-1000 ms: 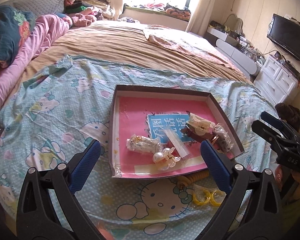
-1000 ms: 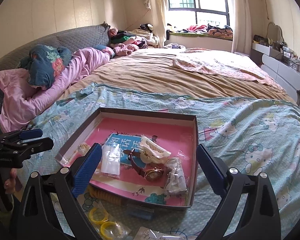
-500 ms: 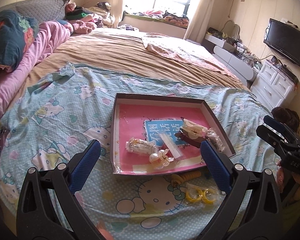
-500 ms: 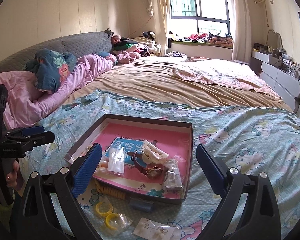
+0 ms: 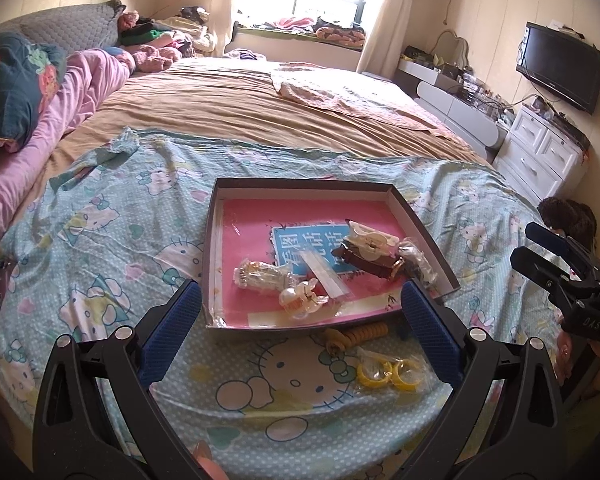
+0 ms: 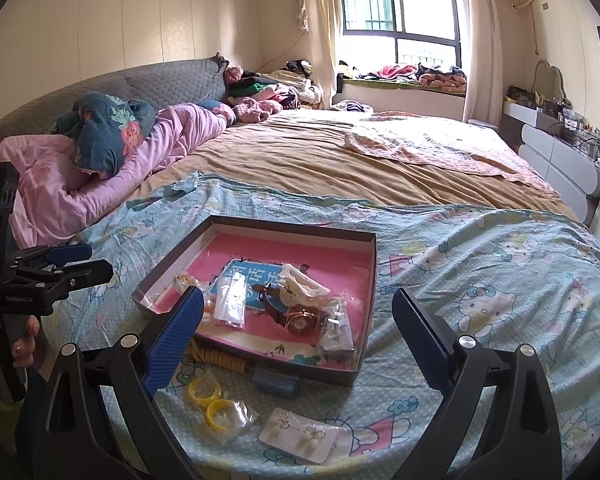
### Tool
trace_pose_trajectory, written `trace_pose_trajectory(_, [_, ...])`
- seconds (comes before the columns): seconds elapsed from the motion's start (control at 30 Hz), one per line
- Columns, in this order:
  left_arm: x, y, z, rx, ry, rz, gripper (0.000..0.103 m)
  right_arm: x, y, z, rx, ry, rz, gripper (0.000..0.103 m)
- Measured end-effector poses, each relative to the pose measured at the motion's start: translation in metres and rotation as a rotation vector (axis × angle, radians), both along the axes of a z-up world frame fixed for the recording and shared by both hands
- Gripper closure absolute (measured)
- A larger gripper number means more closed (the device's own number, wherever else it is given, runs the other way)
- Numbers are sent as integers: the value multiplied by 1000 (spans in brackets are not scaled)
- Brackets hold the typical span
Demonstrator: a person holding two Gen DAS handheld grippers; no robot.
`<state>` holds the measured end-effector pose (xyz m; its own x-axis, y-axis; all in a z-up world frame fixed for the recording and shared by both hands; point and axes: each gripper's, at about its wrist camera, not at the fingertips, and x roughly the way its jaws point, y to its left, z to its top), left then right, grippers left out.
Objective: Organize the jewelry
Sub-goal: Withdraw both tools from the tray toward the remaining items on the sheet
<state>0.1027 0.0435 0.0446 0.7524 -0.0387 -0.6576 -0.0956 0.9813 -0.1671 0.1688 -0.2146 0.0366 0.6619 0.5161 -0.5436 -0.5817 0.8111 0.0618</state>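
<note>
A shallow dark-walled tray with a pink floor sits on the cartoon-cat sheet near the bed's foot edge; bare sheet lies open to either side of the tray. The left gripper hovers over the tray's near wall, jaws wide apart, holding nothing. The right gripper is likewise spread and empty above the tray's near edge. A brown-strapped watch lies inside the tray toward its right wall, strap running diagonally. Outside the near wall lie yellow rings, an earring card and a coiled amber hair tie.
</note>
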Motion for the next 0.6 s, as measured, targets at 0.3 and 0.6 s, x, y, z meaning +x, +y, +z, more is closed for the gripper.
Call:
trace_pose_trajectory(0.3, [-1, -22, -12, 27, 31, -42, 10, -10, -9, -14, -43, 25, 16, 9])
trace_pose_trajectory(0.6, [1, -45, -30, 57, 80, -88, 10, -15, -19, -34, -84, 68, 24, 9])
